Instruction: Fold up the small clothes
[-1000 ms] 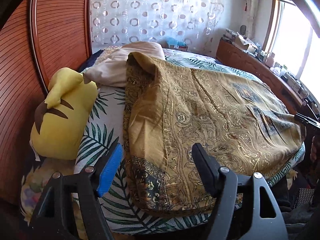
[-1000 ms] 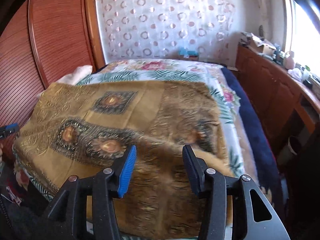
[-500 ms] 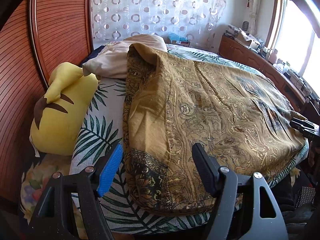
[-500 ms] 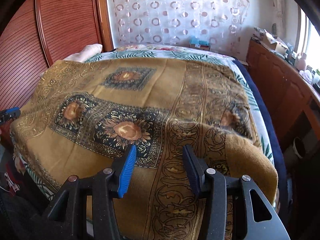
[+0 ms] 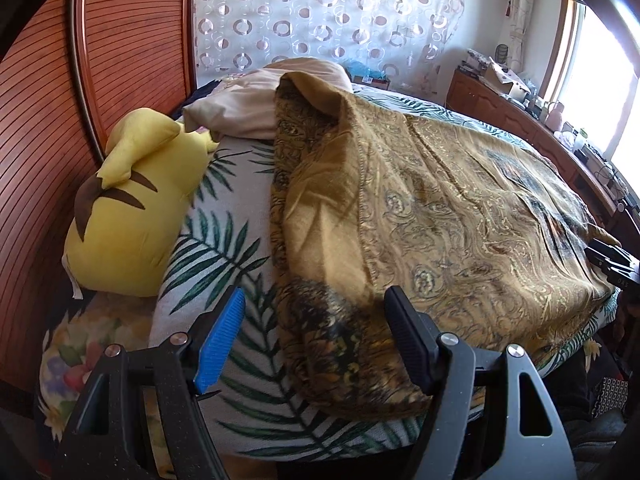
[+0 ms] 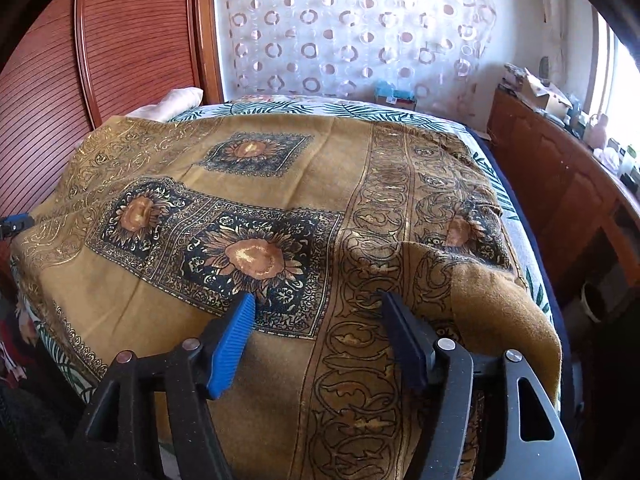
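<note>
Here, a gold patterned cloth point(image 6: 280, 184) lies spread across a bed point(image 5: 224, 240) covered by a palm-leaf sheet, with a yellow plush toy point(image 5: 132, 208) at its left edge against a ribbed wooden headboard point(image 5: 44, 128). The left gripper point(image 5: 312, 336) and right gripper point(image 6: 316, 336) hover at the cloth's near edge, jaws wide and holding nothing. A circle-patterned curtain point(image 6: 352, 32) hangs on the far wall, and a cluttered wooden cabinet point(image 6: 560, 176) runs along the right.

Ribbed wooden headboard point(image 5: 48, 128) — bright window point(image 5: 600, 64) opposite

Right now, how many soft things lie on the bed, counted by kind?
Patterned golden cloth: 1
Yellow plush toy: 1
Cream pillow: 1
Total: 3
</note>
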The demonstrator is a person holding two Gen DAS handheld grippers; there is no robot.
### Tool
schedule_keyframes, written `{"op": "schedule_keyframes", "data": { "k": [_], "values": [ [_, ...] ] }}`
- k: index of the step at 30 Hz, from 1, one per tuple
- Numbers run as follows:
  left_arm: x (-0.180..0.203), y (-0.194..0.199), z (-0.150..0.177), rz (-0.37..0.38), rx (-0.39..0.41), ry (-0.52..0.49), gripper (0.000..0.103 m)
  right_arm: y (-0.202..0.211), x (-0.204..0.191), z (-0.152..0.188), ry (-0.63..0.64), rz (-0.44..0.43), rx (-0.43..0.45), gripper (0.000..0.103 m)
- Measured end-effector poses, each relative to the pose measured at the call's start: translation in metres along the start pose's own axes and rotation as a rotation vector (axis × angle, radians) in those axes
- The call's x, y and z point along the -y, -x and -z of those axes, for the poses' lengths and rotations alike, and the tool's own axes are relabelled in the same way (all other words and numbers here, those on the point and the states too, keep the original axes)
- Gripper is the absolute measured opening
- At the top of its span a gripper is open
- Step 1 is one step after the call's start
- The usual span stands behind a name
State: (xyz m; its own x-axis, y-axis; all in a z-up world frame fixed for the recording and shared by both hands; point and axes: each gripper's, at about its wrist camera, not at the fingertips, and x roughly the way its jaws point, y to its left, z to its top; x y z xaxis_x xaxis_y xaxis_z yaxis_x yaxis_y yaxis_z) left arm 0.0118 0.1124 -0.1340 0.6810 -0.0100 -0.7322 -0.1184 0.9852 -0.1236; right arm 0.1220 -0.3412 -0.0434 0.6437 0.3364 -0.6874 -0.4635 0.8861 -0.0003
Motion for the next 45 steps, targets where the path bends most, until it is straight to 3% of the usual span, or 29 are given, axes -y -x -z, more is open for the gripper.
{"op": "schedule_keyframes", "data": {
  "k": [3, 4, 5, 8, 18, 20, 23, 28, 32, 37, 41, 45],
  "values": [
    [-0.007, 0.007, 0.003, 0.000, 0.018, 0.012, 0.073, 0.001, -0.001, 0.002, 0.000, 0.002, 0.007, 0.069],
    [-0.009, 0.009, 0.004, 0.003, 0.026, 0.017, 0.069, 0.001, -0.002, 0.003, 0.001, 0.003, 0.009, 0.069],
    [-0.012, 0.010, 0.005, 0.015, 0.030, 0.026, 0.059, 0.001, -0.003, 0.004, 0.000, 0.002, 0.011, 0.069],
    [-0.014, 0.006, 0.005, 0.060, 0.012, 0.046, 0.048, 0.002, -0.002, 0.006, -0.003, 0.002, 0.016, 0.070],
    [-0.001, -0.006, 0.003, 0.032, -0.005, 0.011, 0.046, 0.006, 0.002, 0.009, -0.001, -0.001, 0.029, 0.070],
    [0.002, -0.007, 0.004, 0.042, -0.008, -0.006, 0.021, 0.006, 0.003, 0.009, 0.000, -0.002, 0.031, 0.070],
    [0.002, -0.007, 0.003, 0.044, -0.004, 0.005, 0.006, 0.007, 0.003, 0.010, 0.000, -0.003, 0.033, 0.070],
    [0.017, 0.008, -0.010, 0.123, 0.046, 0.014, 0.006, 0.007, 0.005, 0.009, 0.006, -0.006, 0.024, 0.070],
    [0.051, 0.030, -0.036, 0.206, 0.128, -0.054, 0.005, 0.009, 0.007, 0.001, -0.007, -0.024, -0.004, 0.070],
    [0.105, 0.048, -0.077, 0.340, 0.204, -0.138, 0.005, 0.025, 0.018, -0.005, -0.031, -0.017, 0.029, 0.070],
    [0.147, 0.048, -0.101, 0.411, 0.235, -0.202, 0.004, 0.040, 0.027, -0.006, -0.042, 0.010, 0.058, 0.070],
    [0.189, 0.031, -0.118, 0.487, 0.217, -0.252, 0.003, 0.051, 0.033, -0.002, -0.042, 0.033, 0.077, 0.070]
  ]
}}
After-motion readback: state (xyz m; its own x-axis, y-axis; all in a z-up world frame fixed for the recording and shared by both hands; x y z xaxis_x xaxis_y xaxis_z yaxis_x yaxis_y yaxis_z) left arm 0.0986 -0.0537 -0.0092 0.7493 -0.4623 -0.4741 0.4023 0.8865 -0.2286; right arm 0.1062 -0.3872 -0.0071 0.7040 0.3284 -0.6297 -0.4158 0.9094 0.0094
